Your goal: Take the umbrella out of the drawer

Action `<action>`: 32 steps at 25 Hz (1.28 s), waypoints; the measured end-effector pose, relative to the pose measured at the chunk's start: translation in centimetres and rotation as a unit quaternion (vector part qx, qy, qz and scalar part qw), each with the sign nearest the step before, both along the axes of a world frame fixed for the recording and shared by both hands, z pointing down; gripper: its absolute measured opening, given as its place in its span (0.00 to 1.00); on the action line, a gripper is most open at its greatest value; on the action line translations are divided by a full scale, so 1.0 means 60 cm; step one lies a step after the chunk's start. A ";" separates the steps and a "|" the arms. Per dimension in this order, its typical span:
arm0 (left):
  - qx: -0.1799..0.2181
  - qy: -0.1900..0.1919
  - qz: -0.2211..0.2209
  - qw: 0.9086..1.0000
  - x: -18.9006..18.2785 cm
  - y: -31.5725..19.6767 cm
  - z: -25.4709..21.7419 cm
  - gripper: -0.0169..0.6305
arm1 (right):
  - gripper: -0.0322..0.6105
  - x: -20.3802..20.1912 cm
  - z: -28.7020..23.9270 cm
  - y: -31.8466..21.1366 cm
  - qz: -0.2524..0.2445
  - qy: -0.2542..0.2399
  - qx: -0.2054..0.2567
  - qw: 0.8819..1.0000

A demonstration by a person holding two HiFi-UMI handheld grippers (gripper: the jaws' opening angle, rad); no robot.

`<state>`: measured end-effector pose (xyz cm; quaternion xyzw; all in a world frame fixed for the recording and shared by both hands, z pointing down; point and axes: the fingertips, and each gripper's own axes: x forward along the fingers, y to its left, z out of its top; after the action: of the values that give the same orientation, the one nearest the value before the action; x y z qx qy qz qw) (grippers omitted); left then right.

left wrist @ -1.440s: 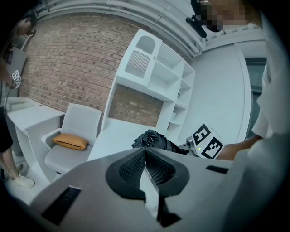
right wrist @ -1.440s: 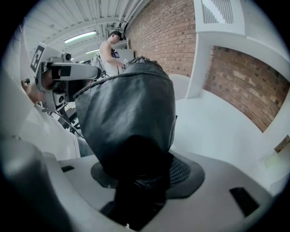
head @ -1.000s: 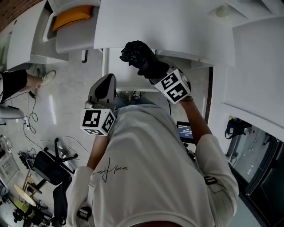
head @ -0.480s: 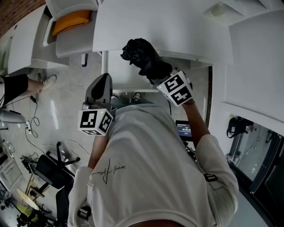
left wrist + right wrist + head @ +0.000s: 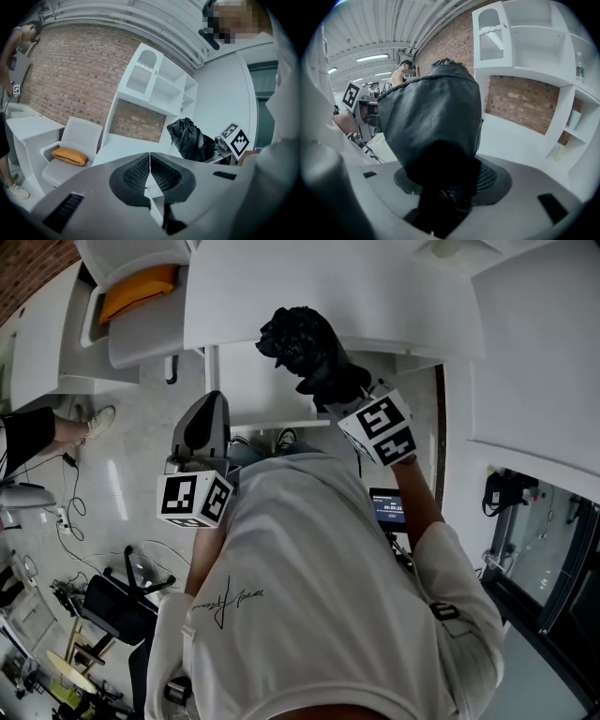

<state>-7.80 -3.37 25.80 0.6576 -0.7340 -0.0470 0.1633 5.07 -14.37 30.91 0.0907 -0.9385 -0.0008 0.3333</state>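
The black folded umbrella (image 5: 302,341) hangs bunched in the air over the front edge of the white desk (image 5: 375,287). My right gripper (image 5: 330,397) is shut on its lower end. In the right gripper view the umbrella (image 5: 436,117) fills the middle and hides the jaws of the right gripper (image 5: 449,190). The white drawer (image 5: 262,390) stands open under the desk edge. Lower left of it, my left gripper (image 5: 206,409) is shut and holds nothing. In the left gripper view the left gripper (image 5: 150,174) shows its jaws pressed together, with the umbrella (image 5: 190,139) off to the right.
A white chair with an orange cushion (image 5: 139,285) stands left of the desk, also in the left gripper view (image 5: 70,156). A white shelf unit (image 5: 157,86) rises behind the desk against a brick wall. A person's leg and shoe (image 5: 89,418) are at the far left.
The right gripper has carried the umbrella a little up and farther over the desk edge. The left gripper has drifted slightly left, still shut.
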 end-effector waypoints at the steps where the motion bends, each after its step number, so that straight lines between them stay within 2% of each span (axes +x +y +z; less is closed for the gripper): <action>1: 0.001 0.000 0.001 1.000 0.002 -0.001 -0.001 0.05 | 0.42 0.005 -0.005 -0.001 0.003 -0.004 0.000 1.000; 9: 0.001 0.004 0.013 1.000 0.015 -0.011 -0.003 0.05 | 0.42 0.038 -0.040 -0.008 0.032 -0.029 -0.003 0.999; 21: 0.011 0.005 -0.003 1.000 0.024 -0.017 -0.017 0.05 | 0.42 0.080 -0.074 -0.010 0.058 -0.077 -0.026 0.995; 32: 0.016 0.008 0.005 1.000 -0.002 -0.018 -0.017 0.05 | 0.42 0.085 -0.084 -0.011 0.120 -0.133 -0.032 0.983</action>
<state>-7.93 -4.45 24.79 0.6633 -0.7286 -0.0634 0.1588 10.18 -15.05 25.86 0.1911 -0.9563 0.0810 0.2058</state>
